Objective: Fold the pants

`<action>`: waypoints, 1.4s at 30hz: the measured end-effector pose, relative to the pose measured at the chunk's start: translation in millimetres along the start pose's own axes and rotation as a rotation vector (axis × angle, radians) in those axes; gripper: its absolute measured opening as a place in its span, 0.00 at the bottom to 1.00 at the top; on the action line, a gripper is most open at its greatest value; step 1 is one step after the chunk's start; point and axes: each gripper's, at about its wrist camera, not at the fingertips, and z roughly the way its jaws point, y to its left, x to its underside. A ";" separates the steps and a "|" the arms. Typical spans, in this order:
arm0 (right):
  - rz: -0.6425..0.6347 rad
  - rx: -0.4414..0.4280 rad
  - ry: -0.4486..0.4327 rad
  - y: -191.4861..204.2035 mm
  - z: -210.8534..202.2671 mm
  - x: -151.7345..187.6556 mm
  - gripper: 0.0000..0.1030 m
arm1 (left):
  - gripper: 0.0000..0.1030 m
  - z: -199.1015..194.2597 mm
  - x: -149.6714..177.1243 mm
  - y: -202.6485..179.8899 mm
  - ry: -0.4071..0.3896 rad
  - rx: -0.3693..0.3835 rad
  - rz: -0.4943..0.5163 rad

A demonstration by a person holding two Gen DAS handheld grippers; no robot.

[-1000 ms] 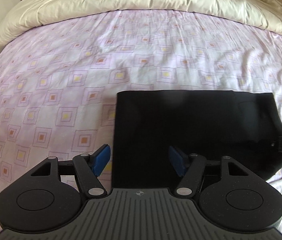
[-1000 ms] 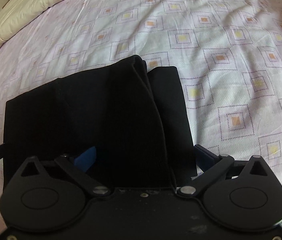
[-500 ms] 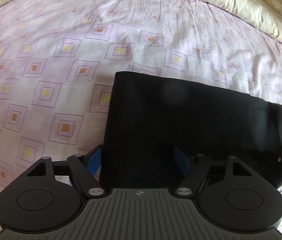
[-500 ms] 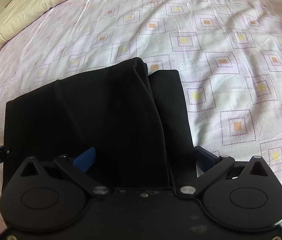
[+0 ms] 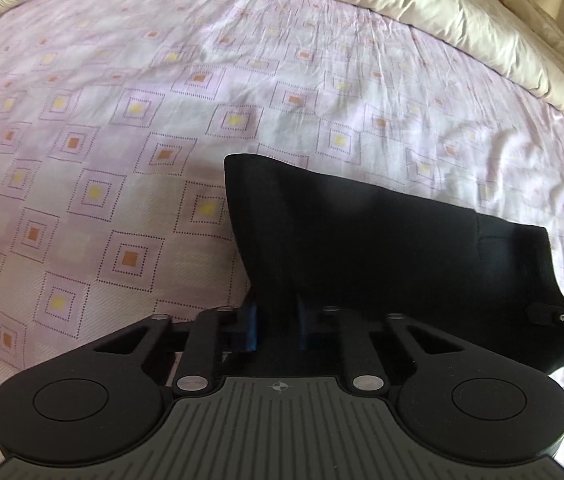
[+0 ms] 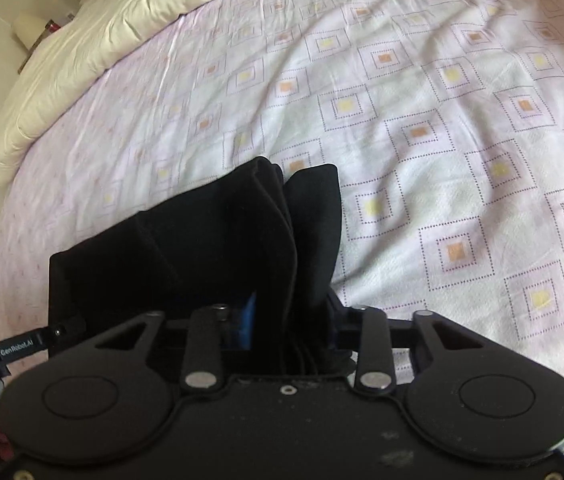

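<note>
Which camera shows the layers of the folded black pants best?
The right wrist view: the pants show stacked folds running up their right edge, pinched in the right gripper. The left wrist view shows only a smooth dark slab, clamped by the left gripper.

The pants (image 5: 382, 248) are looking like matt black cloth, soft and without shine. The bed sheet (image 5: 122, 160) is showing thin printed cotton, lightly wrinkled, and the duvet (image 5: 442, 4) is appearing as cream cloth, puffy and creased. The left tool (image 5: 276, 330) is showing matt black plastic with a ribbed grey part, small shiny metal pins and blue pads (image 5: 251, 328) looking rubbery. The right tool (image 6: 290, 328) is showing dusty black plastic.
</note>
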 end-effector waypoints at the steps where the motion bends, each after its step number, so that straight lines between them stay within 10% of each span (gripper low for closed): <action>1: -0.011 0.007 -0.010 4.7 -4.8 1.9 0.30 | 0.14 -4.9 0.4 -2.2 -0.011 -0.006 -0.001; 15: -0.083 -0.092 -0.003 67.5 -35.2 44.3 0.27 | 0.10 -72.4 18.8 1.6 -0.113 -0.100 0.056; 28: -0.148 -0.074 0.023 201.0 6.9 108.9 0.27 | 0.10 -92.6 12.6 138.2 -0.094 -0.111 0.052; 42: -0.208 -0.050 0.006 365.8 66.4 101.9 0.27 | 0.10 -91.5 -30.0 281.0 -0.124 -0.102 -0.017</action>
